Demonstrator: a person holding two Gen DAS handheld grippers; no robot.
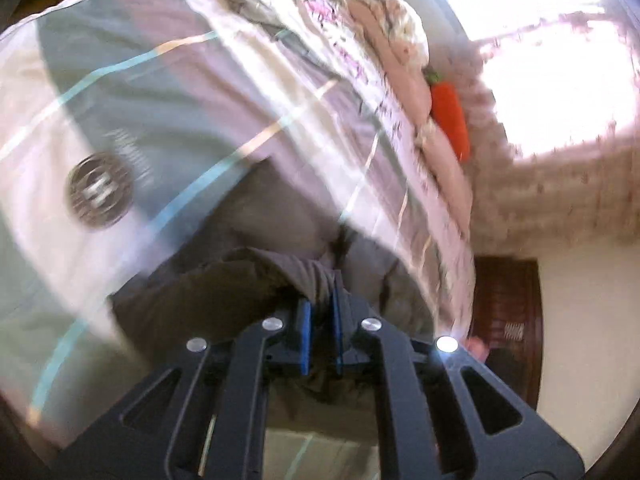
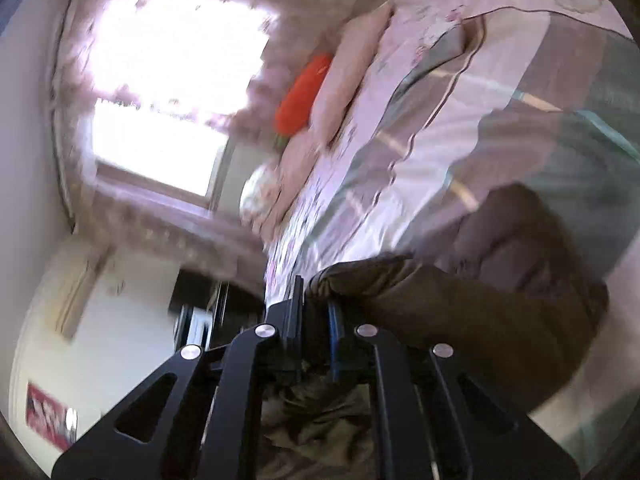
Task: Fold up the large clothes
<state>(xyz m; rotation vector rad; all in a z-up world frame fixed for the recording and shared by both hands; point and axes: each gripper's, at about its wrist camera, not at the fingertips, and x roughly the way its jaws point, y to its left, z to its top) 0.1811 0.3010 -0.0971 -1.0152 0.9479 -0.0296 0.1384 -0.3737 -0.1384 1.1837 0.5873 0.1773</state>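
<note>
Each hand-held gripper, left (image 1: 320,300) and right (image 2: 316,308), pinches the dark garment (image 1: 248,280) (round emblem (image 1: 99,190) only in the left view)

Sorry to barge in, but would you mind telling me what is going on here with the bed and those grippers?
A person is folding a large dark grey-brown garment over a bed with a striped cover. The left gripper and the right gripper are each shut on a bunched edge of it. An orange carrot-shaped cushion lies by the pillows near the window. Both views are blurred, so the fold's stage is unclear.
</note>
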